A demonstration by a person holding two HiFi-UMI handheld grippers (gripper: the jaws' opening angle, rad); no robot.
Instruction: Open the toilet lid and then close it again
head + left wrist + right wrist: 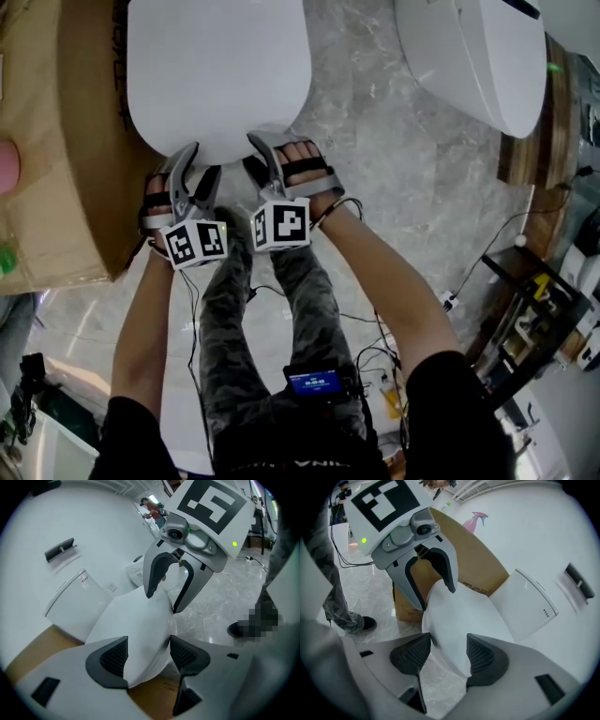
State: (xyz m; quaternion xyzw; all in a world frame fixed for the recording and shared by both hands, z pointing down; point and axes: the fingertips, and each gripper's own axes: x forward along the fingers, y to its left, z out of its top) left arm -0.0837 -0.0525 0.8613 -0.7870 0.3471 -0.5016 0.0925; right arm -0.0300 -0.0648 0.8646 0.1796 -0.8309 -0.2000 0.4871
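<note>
The white toilet lid (220, 70) fills the top middle of the head view, with both grippers at its front edge. My left gripper (200, 161) has the lid's rim (136, 625) between its pads, and the lid fills the gap. My right gripper (258, 155) sits just beside it, holding the same rim (464, 616) the same way. Each gripper view shows the other gripper's fingers clamped on the rim a little further along. The lid looks tilted up off the bowl, which stays hidden beneath it. The white tank (75, 606) stands behind.
A large cardboard box (56, 141) stands close on the left of the toilet. A second white toilet (478, 52) is at the upper right. Cables (375, 328) trail over the marble floor near the person's legs. A wooden shelf edge (530, 141) lines the right side.
</note>
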